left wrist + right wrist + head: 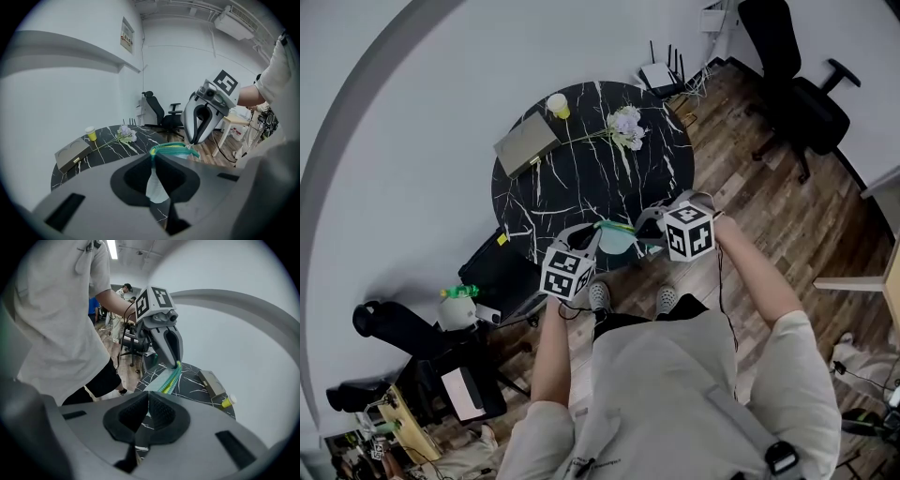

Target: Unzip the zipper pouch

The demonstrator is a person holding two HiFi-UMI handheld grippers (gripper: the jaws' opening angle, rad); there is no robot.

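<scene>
The zipper pouch hangs in the air between the two grippers, just above the near edge of the round black marbled tabletop and in front of the standing person's feet. It has a pale body, and a green and yellow zipper runs along its top. The left gripper has its fingers closed on the left end of the pouch, with pale fabric pinched between the dark pads and the zipper band arching away just beyond them. The right gripper has its fingers pressed tight together at the pouch's right end. Seen from the left gripper view, its tips meet the end of the zipper, where a small pale tab shows. How far the zipper is open cannot be told. The pouch stretches from one gripper to the other, and each gripper angles downward toward it. Farther across the tabletop, a flat grey box lies at the left. A yellow cup stands near the far edge, and a pale purple flower lies to the right of the box. A black office chair stands on the wooden floor at the far right.
</scene>
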